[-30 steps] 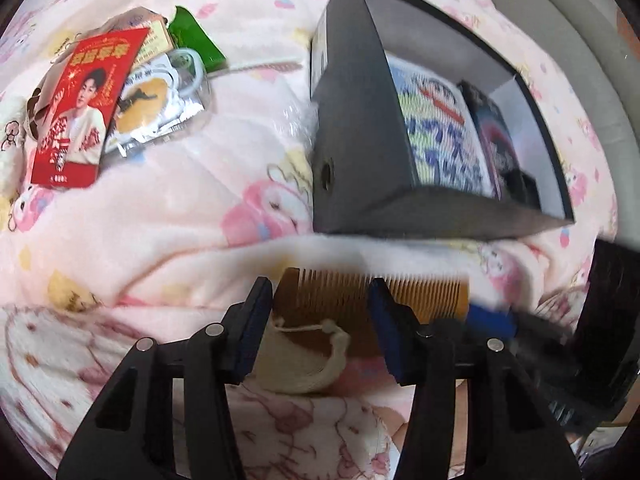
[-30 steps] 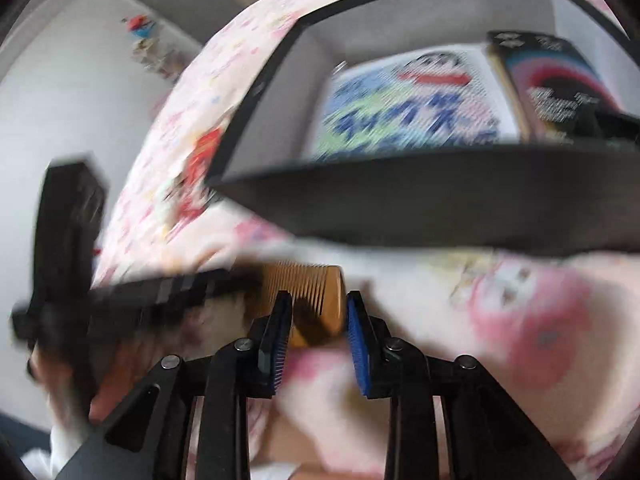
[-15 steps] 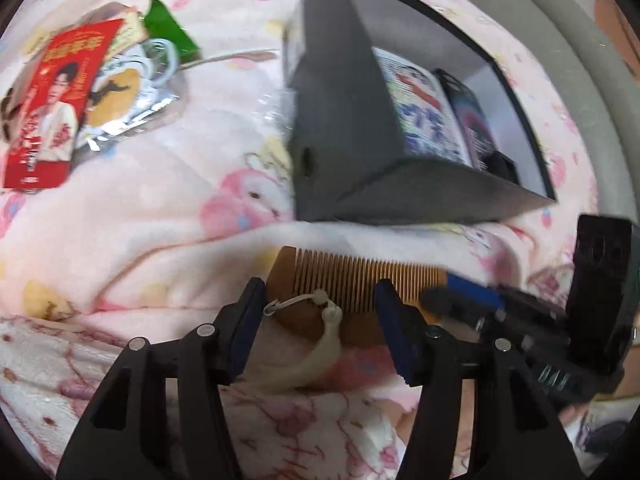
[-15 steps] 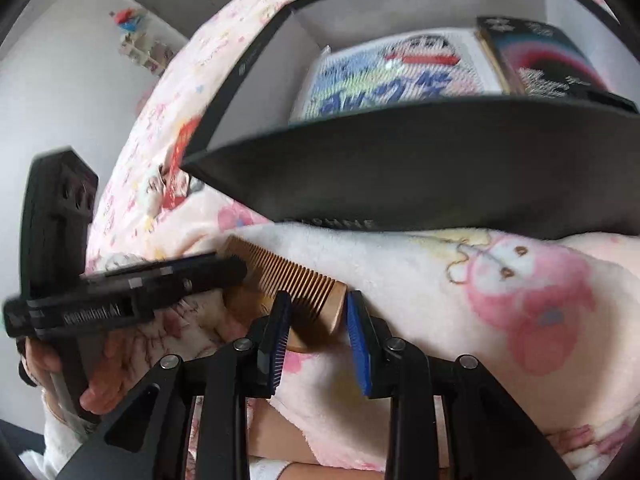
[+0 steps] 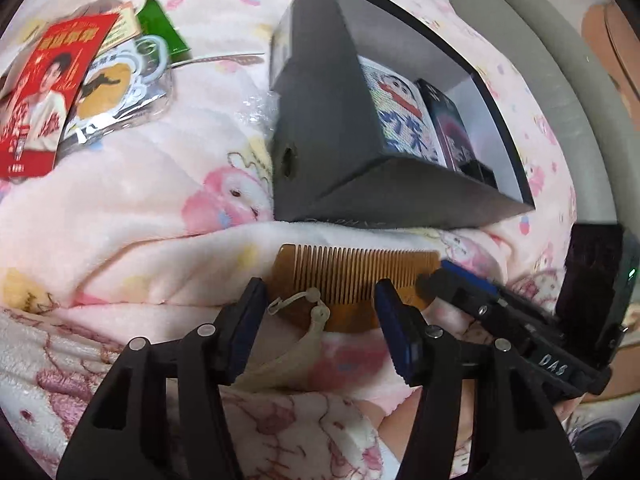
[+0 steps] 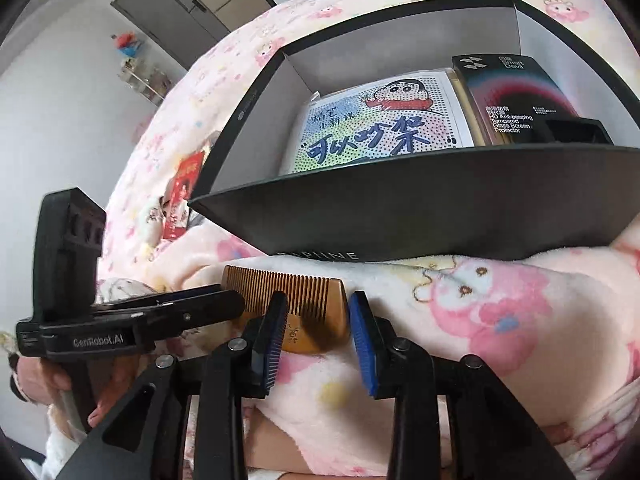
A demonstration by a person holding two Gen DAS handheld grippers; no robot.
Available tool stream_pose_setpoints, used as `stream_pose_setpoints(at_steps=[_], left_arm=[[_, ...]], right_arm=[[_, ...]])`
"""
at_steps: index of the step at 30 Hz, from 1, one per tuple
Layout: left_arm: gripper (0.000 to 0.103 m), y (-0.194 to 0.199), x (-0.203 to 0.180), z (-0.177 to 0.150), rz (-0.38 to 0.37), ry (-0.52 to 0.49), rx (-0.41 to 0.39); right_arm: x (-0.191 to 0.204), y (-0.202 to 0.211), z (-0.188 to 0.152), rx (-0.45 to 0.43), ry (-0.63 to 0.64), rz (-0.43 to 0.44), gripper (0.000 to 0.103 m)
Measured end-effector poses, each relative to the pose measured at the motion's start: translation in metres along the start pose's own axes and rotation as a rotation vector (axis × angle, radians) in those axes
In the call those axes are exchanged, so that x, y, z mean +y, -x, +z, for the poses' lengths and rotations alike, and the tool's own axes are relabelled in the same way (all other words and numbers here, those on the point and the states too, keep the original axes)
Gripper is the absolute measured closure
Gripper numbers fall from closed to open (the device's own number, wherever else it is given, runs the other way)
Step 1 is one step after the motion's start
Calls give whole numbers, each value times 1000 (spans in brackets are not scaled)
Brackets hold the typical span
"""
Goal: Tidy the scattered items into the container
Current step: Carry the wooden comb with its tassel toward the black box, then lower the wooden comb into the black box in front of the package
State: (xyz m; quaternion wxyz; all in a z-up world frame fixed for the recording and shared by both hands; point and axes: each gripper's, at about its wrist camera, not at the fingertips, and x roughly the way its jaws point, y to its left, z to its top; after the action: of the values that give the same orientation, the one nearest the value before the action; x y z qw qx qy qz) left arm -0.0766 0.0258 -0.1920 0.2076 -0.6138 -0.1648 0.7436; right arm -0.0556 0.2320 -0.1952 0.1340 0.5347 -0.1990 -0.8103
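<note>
A wooden comb (image 5: 352, 276) with a cream tassel (image 5: 296, 340) lies on the pink blanket just in front of the black box (image 5: 320, 128). My left gripper (image 5: 320, 312) is open, its fingers on either side of the comb's left part. My right gripper (image 6: 316, 328) is open around the comb's right end (image 6: 316, 300); it shows in the left wrist view (image 5: 460, 280) at the comb's right tip. The box (image 6: 400, 216) holds a cartoon card (image 6: 380, 128) and a dark screen-protector pack (image 6: 512, 96).
A red packet (image 5: 44, 96), a clear keyring pouch (image 5: 116, 92) and a green sachet (image 5: 160, 32) lie on the blanket at the far left. A grey padded edge (image 5: 560, 80) runs behind the box. Room wall and shelves show beyond (image 6: 140, 68).
The right gripper has closed in around the comb's right end and steadied. The left gripper has shifted slightly; the comb still lies on the blanket between its fingers.
</note>
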Motion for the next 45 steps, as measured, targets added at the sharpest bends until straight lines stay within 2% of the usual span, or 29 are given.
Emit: stream_pose_setpoints(at_steps=[3,6,12,14,17,20,22,25,28,30,35,40,45], left_arm=[[49,-6,-1,3,65,-4,20],[51,-11,-10,1,69,-39,33],[52,21,-17,-7,-18,-20,-16],[53,37,-28,-4,-24,-42,-49],[53,62,-49,3,-41,-72,-103],[52,82,-63,29,-128,-74,-148],[52,76,-79,56,-157,-93,-162],[52,69,-100,90,-117,-121,-199],[53,50,-107,115,-118,-113,-188],[53,36,-110,127,-133,-108,-166],[53,11,-126,138,-144,-130,-143],[53,12,-150,140,-115,-189,-172],[53,2,-139,134,-70,-163,-136]], right_arm=[[-5,-9,4,29,-22,-13,74],[5,1,4,24,45,-22,77],[14,41,8,-37,82,20,77],[14,62,13,-69,97,41,77],[20,87,27,-115,122,71,77],[22,113,51,-174,167,82,77],[23,123,80,-214,202,97,77],[21,124,117,-229,242,64,77],[7,119,136,-220,228,28,77],[-5,117,140,-222,204,35,77],[-41,119,140,-232,129,49,77],[-53,132,142,-284,103,47,77],[-52,116,141,-223,107,52,77]])
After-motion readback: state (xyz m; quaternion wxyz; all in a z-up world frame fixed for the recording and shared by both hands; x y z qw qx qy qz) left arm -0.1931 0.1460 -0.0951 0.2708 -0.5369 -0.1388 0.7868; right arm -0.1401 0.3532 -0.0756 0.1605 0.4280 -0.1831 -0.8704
